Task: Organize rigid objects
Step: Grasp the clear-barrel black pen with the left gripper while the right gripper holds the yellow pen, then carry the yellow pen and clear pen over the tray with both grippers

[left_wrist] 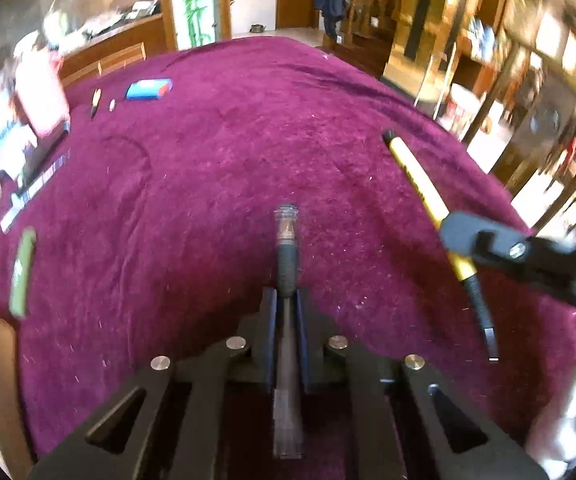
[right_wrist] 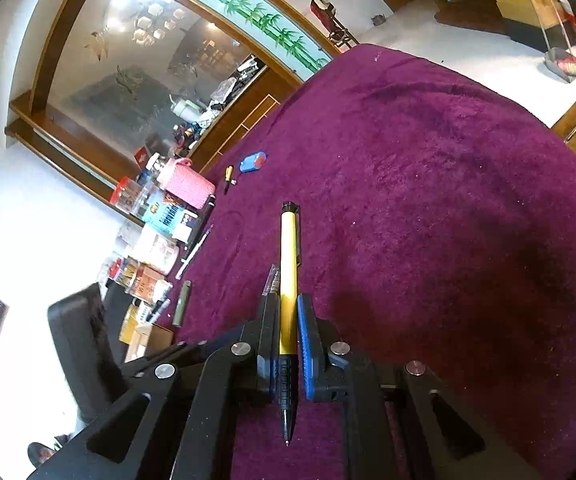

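On the purple tablecloth (left_wrist: pixel 248 152), my left gripper (left_wrist: pixel 286 300) is shut on a dark pen (left_wrist: pixel 287 264) with a clear end, which sticks out forward between the pads. At the right of the left wrist view, my right gripper (left_wrist: pixel 454 236) is shut on a yellow pen (left_wrist: pixel 416 184) with a black grip. The right wrist view shows the yellow pen (right_wrist: pixel 288 248) clamped between the blue pads of my right gripper (right_wrist: pixel 288 308), tip pointing back toward the camera. The dark pen's clear end (right_wrist: pixel 274 280) lies just left of it.
A blue box (left_wrist: pixel 149 89) and a small yellow-black tool (left_wrist: pixel 95 101) lie at the far left. A green stick (left_wrist: pixel 22 272) and a white pen (right_wrist: pixel 194 252) lie near the left edge, beside a pink container (right_wrist: pixel 187 182), jars and boxes. A person stands in the far doorway.
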The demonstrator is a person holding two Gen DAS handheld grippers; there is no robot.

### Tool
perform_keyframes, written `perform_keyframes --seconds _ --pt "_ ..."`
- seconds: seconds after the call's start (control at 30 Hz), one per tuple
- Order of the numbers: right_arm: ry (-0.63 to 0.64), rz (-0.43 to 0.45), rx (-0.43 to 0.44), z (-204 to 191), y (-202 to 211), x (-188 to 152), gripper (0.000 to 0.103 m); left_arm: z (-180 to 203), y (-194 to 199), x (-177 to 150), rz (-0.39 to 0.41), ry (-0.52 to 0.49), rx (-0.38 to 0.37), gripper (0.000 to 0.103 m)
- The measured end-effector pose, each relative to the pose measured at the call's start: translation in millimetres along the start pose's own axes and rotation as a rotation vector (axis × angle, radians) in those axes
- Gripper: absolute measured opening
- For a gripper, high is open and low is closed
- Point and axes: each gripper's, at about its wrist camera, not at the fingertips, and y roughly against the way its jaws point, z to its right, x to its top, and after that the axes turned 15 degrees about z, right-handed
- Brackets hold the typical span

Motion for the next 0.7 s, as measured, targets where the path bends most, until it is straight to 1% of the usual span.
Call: perform_keyframes --seconds 0.1,0.2,0.37,0.43,0.5,0.57,0.7 --pt "0.005 -0.002 -0.011 1 -2 -1 0.009 -9 19 -4 0.031 0.043 -0.003 0.009" --pt "-0.001 -0.001 -0.016 4 -2 -1 0.009 -21 48 -11 0.065 0.099 -0.029 0.009" --pt "0.003 -0.015 -0.022 5 -6 -3 0.009 -49 111 -28 0.137 0.189 -0.05 0.009" --pt "-0.001 -0.025 -0.01 3 -7 -4 0.009 -63 140 -37 0.168 0.217 -0.043 0.009" --pt "-0.021 -0.048 0.021 -2 -9 -7 0.009 -82 169 -46 0.194 0.246 -0.02 0.009" --pt "-0.047 -0.079 0.059 -11 -10 -13 0.009 -104 199 -58 0.221 0.282 0.021 0.009" --pt "-0.008 -0.147 0.138 -59 -12 -36 0.009 -148 242 -85 0.252 0.338 0.149 0.009"
